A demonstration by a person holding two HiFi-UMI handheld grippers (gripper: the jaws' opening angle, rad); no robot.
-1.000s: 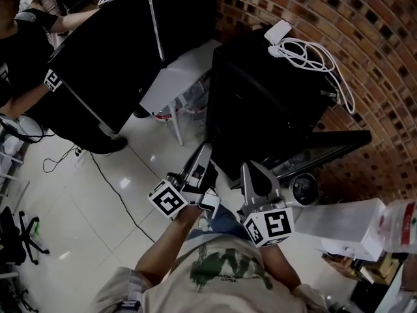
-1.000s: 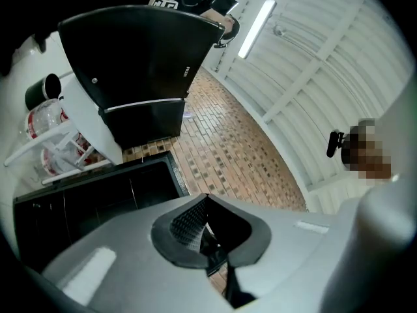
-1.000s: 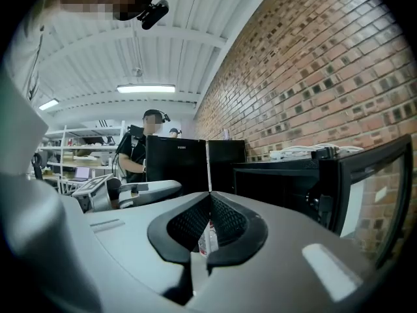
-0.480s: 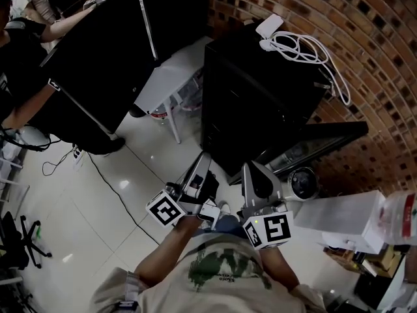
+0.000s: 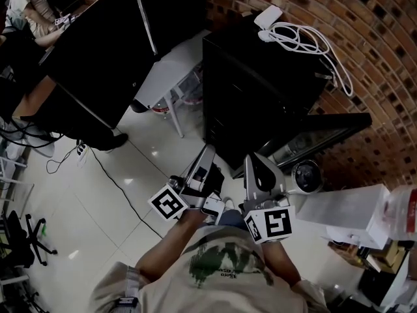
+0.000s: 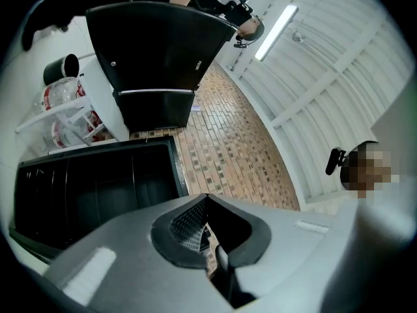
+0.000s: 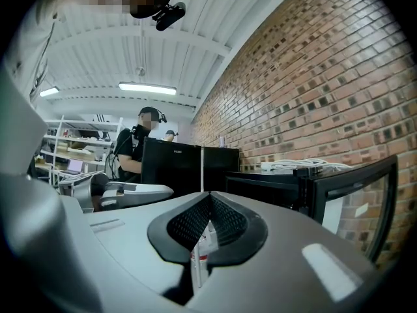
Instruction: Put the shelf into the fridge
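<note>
Down at the bottom of the head view, both marker cubes sit just off the wearer's chest, the left cube (image 5: 169,203) and the right cube (image 5: 268,225) side by side. The left gripper (image 5: 208,150) angles up toward the fridge, jaws clenched together on nothing. The right gripper (image 5: 253,159) sits level beside it, also pinched tight and empty, the two tools near each other but apart. Just beyond their tips stands the black mini fridge (image 5: 260,90) on the pale tiled floor (image 5: 98,194), its door (image 5: 326,132) swung wide to the right. The inside is dark, and I can't pick out the shelf in any view. On top of the fridge lies a white power strip (image 5: 268,18) with its cable (image 5: 313,44) looped loosely. Behind that runs the brick wall (image 5: 365,18). Farther left, a white table (image 5: 172,70) sits between the fridge and a taller black cabinet (image 5: 98,51), with a person's arm (image 5: 39,34) beyond.
</note>
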